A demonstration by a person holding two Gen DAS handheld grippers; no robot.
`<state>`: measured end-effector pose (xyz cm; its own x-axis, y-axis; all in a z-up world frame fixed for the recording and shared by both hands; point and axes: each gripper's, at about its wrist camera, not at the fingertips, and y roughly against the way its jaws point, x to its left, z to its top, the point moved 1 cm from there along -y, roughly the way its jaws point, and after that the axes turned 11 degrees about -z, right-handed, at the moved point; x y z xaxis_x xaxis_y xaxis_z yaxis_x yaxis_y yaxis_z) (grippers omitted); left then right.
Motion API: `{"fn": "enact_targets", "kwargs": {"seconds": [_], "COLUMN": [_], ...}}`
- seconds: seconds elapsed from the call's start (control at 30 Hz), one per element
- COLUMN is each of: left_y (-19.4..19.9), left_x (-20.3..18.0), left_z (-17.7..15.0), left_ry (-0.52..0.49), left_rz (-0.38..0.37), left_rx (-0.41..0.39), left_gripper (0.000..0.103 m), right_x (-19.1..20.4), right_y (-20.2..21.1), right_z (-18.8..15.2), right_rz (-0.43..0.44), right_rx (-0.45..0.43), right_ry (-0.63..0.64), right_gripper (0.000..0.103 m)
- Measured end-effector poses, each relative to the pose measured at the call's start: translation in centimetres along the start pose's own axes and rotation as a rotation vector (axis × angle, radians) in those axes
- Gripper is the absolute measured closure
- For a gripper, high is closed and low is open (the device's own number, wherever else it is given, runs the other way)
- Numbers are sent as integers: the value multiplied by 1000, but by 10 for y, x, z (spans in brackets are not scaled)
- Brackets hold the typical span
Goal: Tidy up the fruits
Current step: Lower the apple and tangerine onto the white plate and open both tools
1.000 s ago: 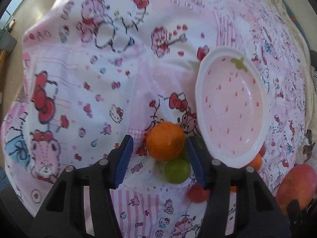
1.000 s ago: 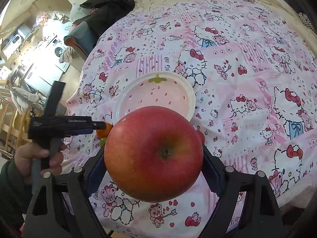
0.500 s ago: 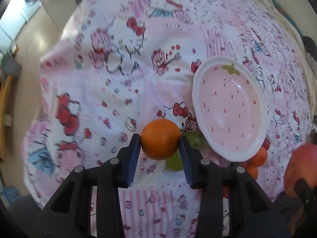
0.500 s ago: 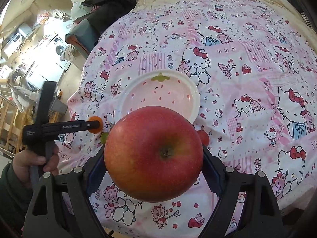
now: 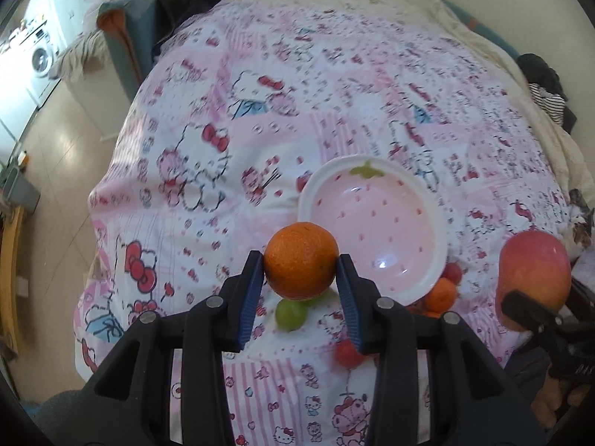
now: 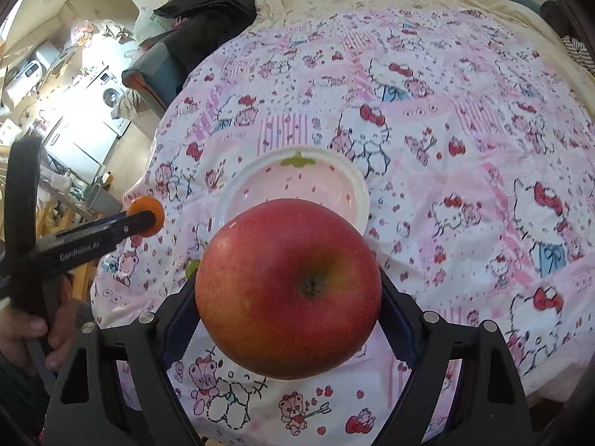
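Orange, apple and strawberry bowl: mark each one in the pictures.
orange (image 5: 301,260), left wrist view, middle of its peel between the claw pads.
apple (image 6: 288,288), right wrist view, centre of its red skin.
strawberry bowl (image 5: 440,223), left wrist view, right side of its white rim.

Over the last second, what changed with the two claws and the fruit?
The left claw closed on the round orange, which had sat on the quilt between its open fingers, and lifted it clear of the green fruit. Unchanged: the right claw holds the big red apple in place, and the pink strawberry-pattern bowl is empty.
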<state>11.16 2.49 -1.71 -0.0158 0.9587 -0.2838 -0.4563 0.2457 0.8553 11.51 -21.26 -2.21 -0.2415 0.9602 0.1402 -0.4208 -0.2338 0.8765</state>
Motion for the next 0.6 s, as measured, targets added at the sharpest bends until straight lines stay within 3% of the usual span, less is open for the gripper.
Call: {"fn": "enact_targets", "kwargs": {"seconds": [0.27, 0.6], "left_y": [-11, -50], "left_x": [-9, -1], "left_z": [24, 56], "left_ry": [-38, -5], "left_rz": [-17, -52], "left_rx": [-23, -4], "left_gripper": [67, 67], "right_x": [1, -11], "right_y": [1, -60], "right_z": [31, 78], "right_rz": [-4, -52], "right_rx": [-48, 26], "right_ry": [11, 48], "right_gripper": [16, 16]}}
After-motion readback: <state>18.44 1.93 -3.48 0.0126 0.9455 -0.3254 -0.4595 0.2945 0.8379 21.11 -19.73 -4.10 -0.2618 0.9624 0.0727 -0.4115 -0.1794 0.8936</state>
